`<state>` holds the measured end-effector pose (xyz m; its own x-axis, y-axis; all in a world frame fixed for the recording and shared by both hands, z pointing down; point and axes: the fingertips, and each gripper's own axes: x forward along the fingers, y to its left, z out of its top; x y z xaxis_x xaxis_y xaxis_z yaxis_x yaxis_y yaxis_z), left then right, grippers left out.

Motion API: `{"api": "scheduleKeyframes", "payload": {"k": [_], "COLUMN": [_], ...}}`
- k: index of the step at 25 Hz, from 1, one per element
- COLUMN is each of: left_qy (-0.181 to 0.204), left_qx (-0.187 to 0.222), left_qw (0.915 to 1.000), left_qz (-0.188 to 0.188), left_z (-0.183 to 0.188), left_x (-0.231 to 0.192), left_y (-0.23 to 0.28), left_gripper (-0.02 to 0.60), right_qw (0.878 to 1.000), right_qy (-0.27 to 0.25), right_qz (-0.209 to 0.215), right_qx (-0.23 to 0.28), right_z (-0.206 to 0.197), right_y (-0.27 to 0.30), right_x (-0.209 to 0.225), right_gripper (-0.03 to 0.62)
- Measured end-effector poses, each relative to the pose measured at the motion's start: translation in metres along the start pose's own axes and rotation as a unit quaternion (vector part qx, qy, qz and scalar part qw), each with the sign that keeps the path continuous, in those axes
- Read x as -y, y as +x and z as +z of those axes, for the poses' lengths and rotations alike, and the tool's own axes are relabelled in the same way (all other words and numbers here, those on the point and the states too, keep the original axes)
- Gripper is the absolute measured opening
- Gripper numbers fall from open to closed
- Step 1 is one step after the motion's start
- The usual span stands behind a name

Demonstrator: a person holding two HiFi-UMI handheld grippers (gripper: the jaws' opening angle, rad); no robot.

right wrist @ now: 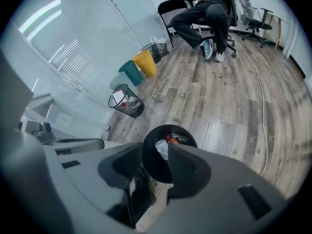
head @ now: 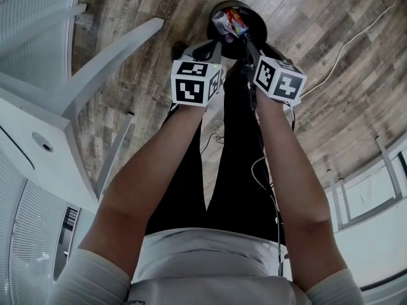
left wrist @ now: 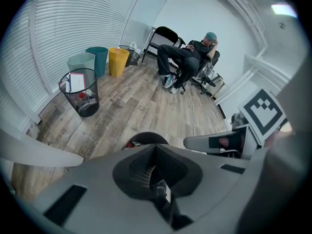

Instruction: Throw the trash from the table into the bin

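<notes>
Right tool [right wrist: 155, 149] hangs with its jaws spread and nothing between the pads, pointing steeply down at the black bin [right wrist: 170, 127] on the floor. The gap between the jaws looks straight into it. Left tool [left wrist: 155, 150] is pressed together on nothing and hovers just beside the right one, at its 9 o'clock in the head view. The trash [right wrist: 162, 147] lies inside the bin (a crumpled white piece with a red wrapper [right wrist: 171, 139] at its 1 o'clock), so this drop looks done. The white table [head: 38, 107] stands at the person's 9 o'clock in the head view. No trash shows on the part in view, so I cannot tell whether more is left.

What could go wrong, as I judge it: both tools hang over the bin, which looks light, so a careless swing back towards the table could clip its rim and tip the contents out. A white cable [right wrist: 266, 126] lies on the floor at the bin's 3 o'clock and could catch a foot in the turn.
</notes>
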<state>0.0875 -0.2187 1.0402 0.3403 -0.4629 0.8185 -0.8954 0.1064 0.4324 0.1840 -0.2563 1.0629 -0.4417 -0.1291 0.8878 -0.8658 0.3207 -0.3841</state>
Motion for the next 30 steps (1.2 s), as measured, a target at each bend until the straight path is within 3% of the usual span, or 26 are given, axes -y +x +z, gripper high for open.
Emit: {"api": "scheduleKeyframes", "payload": {"k": [8,10,13,24,30], "left_qy": [0.019,0.024,0.040,0.085,0.112], "left_qx": [0.023,0.030,0.056,0.148,0.204], "left_qw": [0.9995,0.9993,0.9976,0.9853,0.9723], "left_qz": [-0.004,-0.005,-0.008,-0.014,-0.019], "left_z": [0.031,0.041,0.074,0.188,0.253], "left_x": [0.036,0.050,0.072,0.163,0.214], "left_y": [-0.047,-0.062,-0.081,-0.198,-0.275], "left_gripper": [0.006,0.006,0.006,0.006,0.006], "right_qw": [0.999,0.998,0.996,0.977,0.961], "right_qy": [-0.030,-0.039,-0.049,-0.085,-0.105], "right_qz": [0.009,0.008,0.010,0.028,0.043], "right_qx": [0.033,0.041,0.075,0.191,0.251], "right_z": [0.024,0.030,0.056,0.147,0.191], "right_y": [-0.063,-0.086,-0.119,-0.278,-0.368], "right_x": [-0.037,-0.046,-0.058,-0.118,-0.158], "right_gripper": [0.149,0.117,0.073,0.011,0.006]}}
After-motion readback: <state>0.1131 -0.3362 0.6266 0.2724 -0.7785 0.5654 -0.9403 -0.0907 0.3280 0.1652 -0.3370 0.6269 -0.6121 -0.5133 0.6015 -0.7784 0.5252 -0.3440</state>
